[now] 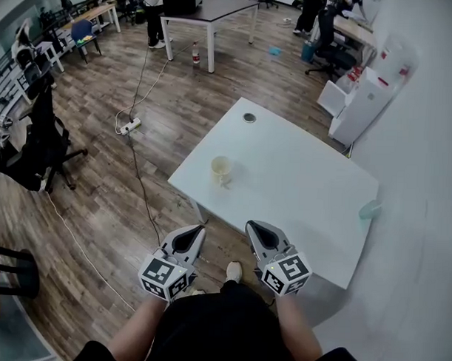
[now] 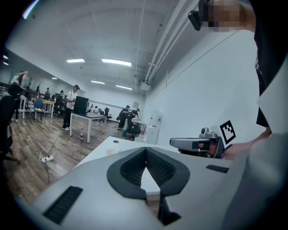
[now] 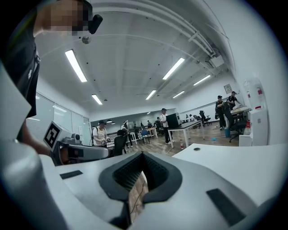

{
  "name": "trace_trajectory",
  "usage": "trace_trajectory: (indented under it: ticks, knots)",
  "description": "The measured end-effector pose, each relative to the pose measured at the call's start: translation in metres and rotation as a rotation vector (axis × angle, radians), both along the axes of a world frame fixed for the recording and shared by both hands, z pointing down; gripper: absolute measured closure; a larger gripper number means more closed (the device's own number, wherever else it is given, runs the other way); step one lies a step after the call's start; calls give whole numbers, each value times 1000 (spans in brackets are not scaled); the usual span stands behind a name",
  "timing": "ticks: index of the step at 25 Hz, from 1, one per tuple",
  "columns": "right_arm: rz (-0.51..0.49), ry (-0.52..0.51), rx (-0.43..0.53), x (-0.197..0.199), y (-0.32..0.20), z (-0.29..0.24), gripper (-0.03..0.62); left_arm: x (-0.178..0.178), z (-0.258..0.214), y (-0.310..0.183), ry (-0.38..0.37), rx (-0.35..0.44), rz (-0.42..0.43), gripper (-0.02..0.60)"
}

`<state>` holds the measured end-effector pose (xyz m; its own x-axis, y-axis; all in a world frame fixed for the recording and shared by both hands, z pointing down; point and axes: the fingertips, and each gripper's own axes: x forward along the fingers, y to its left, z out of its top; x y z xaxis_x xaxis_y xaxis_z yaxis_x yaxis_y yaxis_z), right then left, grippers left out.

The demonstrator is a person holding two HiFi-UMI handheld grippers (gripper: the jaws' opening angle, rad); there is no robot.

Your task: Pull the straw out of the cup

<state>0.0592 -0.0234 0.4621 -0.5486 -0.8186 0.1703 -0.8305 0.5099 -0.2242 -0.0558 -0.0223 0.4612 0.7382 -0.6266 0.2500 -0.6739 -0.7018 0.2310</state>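
Well, cup (image 1: pixel 221 168) on table (image 1: pixel 307 186), straw dir. unclear, L tongs (image 1: pixel 199 229) & R tongs (image 1: pixel 251 226) closed, empty.

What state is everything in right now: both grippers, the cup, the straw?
left gripper: shut, empty, held short of the table.
right gripper: shut, empty, beside the left one.
cup: upright on the white table, nothing touching it.
straw: seems to be in the cup, leaning toward the near side; too small to be sure.
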Motion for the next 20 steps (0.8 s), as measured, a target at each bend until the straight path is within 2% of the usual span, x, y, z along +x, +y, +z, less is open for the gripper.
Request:
trace_trajectory:
  ticks: [7, 20]
  knots:
    - [-71, 41, -12, 12, -31, 22, 572, 17, 7, -22, -38, 3, -53, 568]
    - [-185, 98, -39, 19, -74, 52, 572, 37, 16, -50, -45, -10, -151, 568]
